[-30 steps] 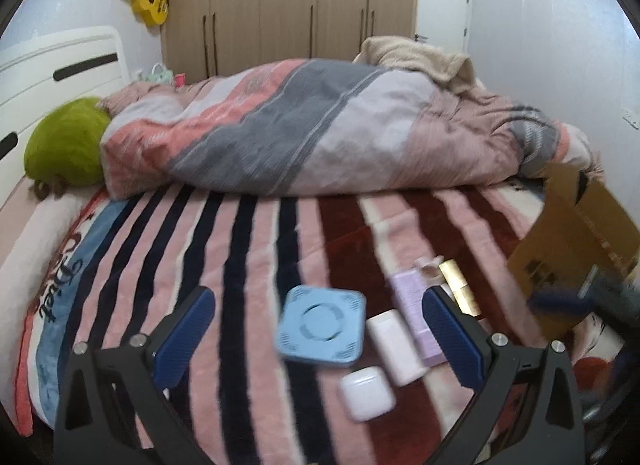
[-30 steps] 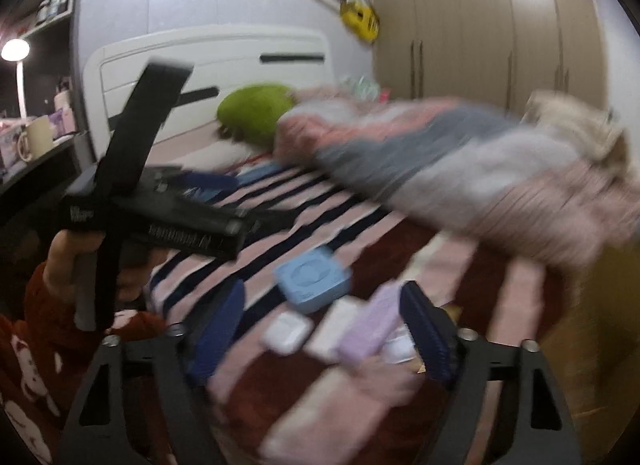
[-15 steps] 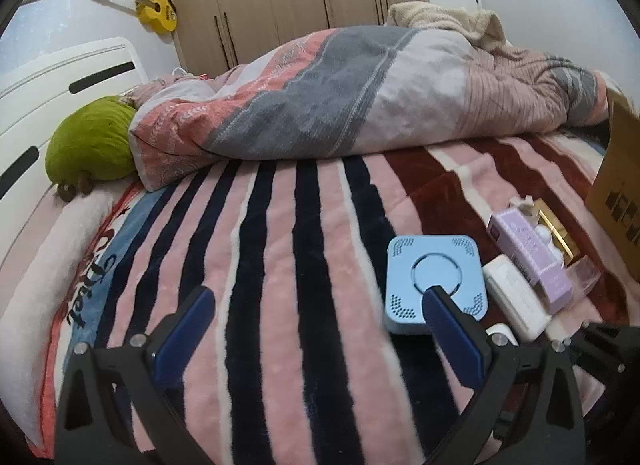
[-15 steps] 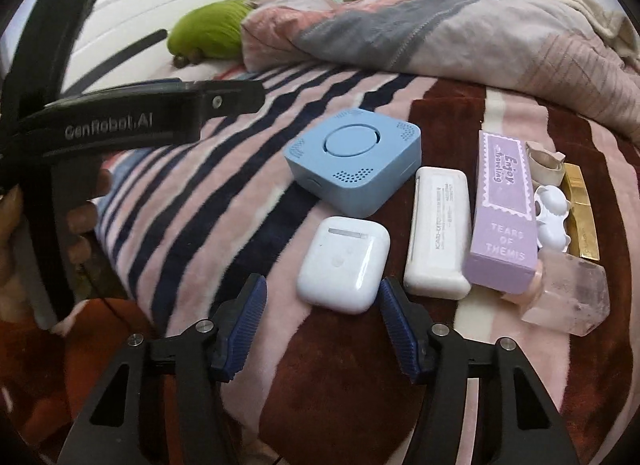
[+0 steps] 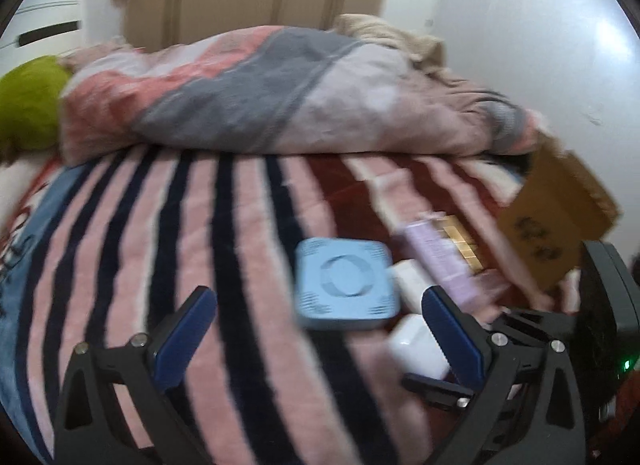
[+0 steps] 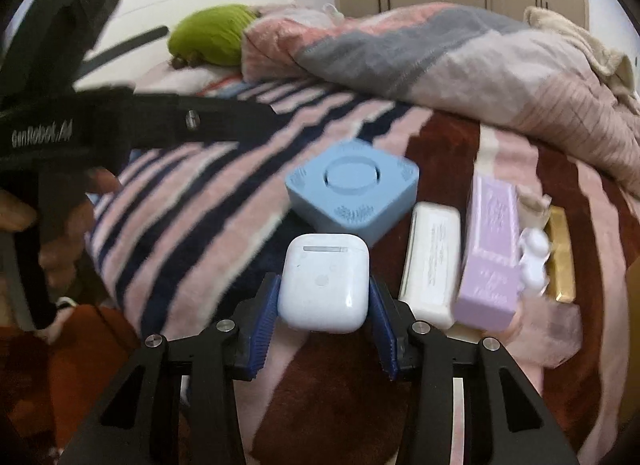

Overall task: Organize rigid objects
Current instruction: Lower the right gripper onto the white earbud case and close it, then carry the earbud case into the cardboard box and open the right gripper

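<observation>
My right gripper (image 6: 323, 319) has its ribbed blue pads (image 6: 267, 315) pressed against both sides of the smooth, glossy white earbud case with rounded corners (image 6: 325, 285), which sits squarely between them on the fuzzy striped blanket (image 6: 188, 221). Just behind the case lies the matte light-blue square device with a round raised centre and small vent dots at its corners (image 6: 353, 189). Right of the case lies a white oblong plastic box (image 6: 432, 263). Beside that is a lilac cardboard carton (image 6: 491, 261), then a small white figurine (image 6: 534, 261) and a shiny gold bar-shaped pack (image 6: 562, 261); a pale pink translucent block (image 6: 554, 331) lies near the carton's close end.

My left gripper (image 5: 320, 339) stands wide open and holds nothing, above the blanket left of the case. A brown cardboard box (image 5: 556, 221) stands far right of the case. A rumpled quilt in pink and grey patches (image 5: 256, 93) is heaped behind the blue device.
</observation>
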`<state>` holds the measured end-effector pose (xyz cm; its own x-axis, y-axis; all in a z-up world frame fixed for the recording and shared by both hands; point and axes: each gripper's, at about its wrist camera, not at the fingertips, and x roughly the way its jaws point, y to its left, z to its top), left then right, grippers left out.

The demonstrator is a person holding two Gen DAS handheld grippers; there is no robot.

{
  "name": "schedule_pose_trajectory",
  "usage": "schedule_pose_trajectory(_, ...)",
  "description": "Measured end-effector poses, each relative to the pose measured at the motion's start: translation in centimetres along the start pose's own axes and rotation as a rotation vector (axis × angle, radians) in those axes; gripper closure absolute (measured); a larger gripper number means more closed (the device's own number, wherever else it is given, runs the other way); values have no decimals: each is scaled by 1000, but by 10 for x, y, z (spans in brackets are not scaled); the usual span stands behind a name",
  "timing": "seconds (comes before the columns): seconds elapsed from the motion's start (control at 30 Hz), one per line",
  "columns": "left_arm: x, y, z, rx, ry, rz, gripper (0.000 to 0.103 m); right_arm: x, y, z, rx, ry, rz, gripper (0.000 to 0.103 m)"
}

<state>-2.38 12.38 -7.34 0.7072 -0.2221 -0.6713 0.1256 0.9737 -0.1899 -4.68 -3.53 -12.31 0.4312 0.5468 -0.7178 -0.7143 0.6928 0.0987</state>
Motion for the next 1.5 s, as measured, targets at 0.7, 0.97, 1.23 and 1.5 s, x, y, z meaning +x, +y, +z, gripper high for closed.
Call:
schedule_pose_trajectory(0.7, 35, -230, 155, 199, 103, -510, 68, -186, -147, 61, 14, -279, -5, 63)
schedule_pose_trajectory(0.97, 106, -319, 179, 274, 232, -538, 68, -213, -244, 45, 127, -178, -95, 63)
schedule_pose_trajectory(1.23, 133, -335, 173, 275, 277, -456, 40, -204, -275, 27, 108, -5, -157, 54)
schedule_pose_trajectory(1.5, 93, -302, 178, 243, 180, -398, 29, -218, -260, 26, 72, 1, -184, 23)
